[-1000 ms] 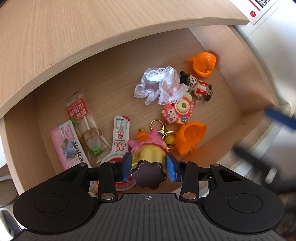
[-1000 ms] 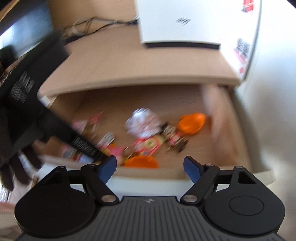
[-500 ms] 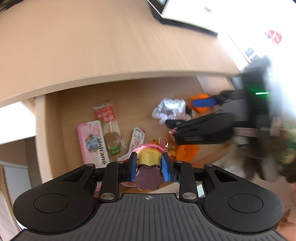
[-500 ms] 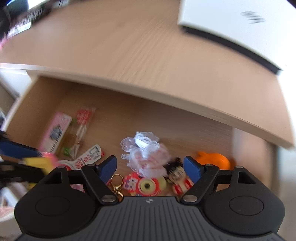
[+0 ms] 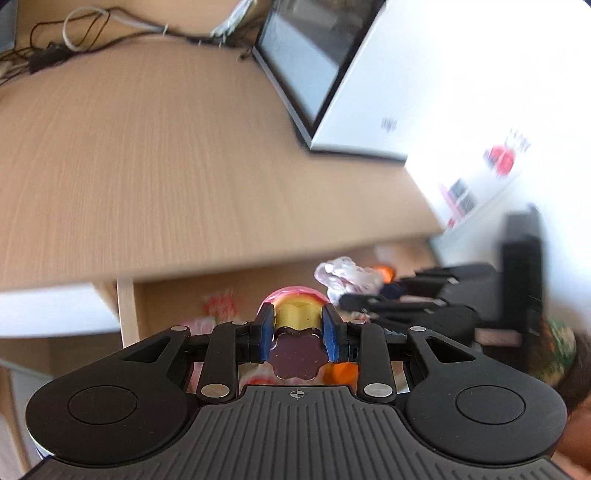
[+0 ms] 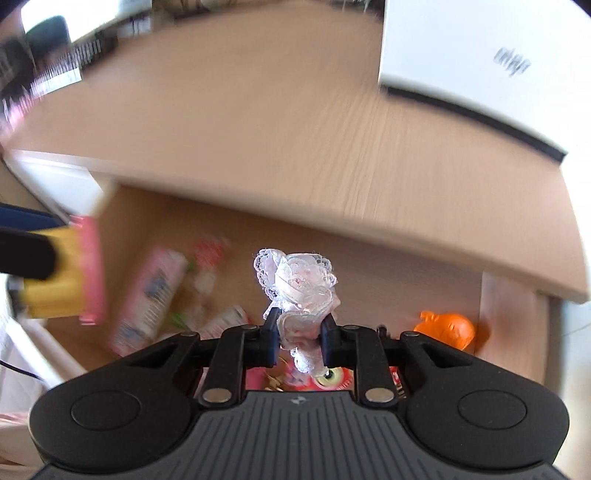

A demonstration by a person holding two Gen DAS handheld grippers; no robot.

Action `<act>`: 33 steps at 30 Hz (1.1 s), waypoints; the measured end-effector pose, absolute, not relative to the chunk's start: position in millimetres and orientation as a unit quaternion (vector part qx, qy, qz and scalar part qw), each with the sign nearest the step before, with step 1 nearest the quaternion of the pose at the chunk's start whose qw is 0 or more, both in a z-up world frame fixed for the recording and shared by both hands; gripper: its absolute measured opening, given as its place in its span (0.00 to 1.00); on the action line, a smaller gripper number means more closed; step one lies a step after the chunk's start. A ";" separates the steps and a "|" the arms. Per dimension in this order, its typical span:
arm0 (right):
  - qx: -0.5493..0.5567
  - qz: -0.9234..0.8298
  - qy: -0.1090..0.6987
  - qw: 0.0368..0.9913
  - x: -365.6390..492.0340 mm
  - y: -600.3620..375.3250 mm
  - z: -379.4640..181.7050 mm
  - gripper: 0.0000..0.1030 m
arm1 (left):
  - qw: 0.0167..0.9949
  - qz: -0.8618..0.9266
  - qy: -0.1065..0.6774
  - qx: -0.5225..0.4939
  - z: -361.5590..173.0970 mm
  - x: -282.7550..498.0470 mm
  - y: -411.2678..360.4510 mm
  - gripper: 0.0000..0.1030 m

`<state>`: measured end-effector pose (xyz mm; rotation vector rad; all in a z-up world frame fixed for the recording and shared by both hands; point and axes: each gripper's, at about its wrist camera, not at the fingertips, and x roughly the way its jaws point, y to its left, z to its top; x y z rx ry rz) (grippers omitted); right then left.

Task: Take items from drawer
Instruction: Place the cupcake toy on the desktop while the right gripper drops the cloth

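Note:
My left gripper point(image 5: 298, 325) is shut on a yellow and pink toy point(image 5: 297, 310) with a purple flower-shaped base point(image 5: 298, 360), held above the open wooden drawer point(image 5: 166, 299). From the right wrist view the same toy point(image 6: 62, 273) shows at the far left, over the drawer's left edge. My right gripper point(image 6: 298, 332) is shut on a white lace hair tie point(image 6: 295, 280), which bunches up above the pads over the drawer point(image 6: 509, 317). The picture is blurred by motion.
In the drawer lie an orange toy point(image 6: 447, 328), a pink packet point(image 6: 151, 295), snack sachets point(image 6: 210, 251) and a red round toy point(image 6: 332, 380). The desktop point(image 5: 147, 166) overhangs the drawer and carries a white box point(image 6: 480, 55) and cables point(image 5: 74, 33).
My left gripper closed tighter on the toy and lifted it up out of the drawer. My right gripper came over the drawer and shut on the lace hair tie.

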<state>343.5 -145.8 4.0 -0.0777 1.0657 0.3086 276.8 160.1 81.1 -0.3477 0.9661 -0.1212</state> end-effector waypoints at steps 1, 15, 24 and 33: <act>-0.025 0.147 0.491 0.858 340.2 -147.8 18.2 0.19 | 0.874 -0.060 0.452 -0.170 86.6 282.0 166.2 0.30; 0.028 0.068 0.383 0.921 388.8 -186.1 107.7 0.19 | 0.895 -0.021 0.398 -0.200 56.7 450.5 190.6 0.30; 0.013 0.068 0.413 0.908 435.7 -186.3 58.1 0.19 | 0.900 -0.032 0.385 -0.201 58.3 442.4 188.3 0.30; -0.015 0.053 0.427 0.903 457.3 -186.7 32.4 0.30 | 0.908 -0.058 0.392 -0.135 72.3 373.1 171.7 0.30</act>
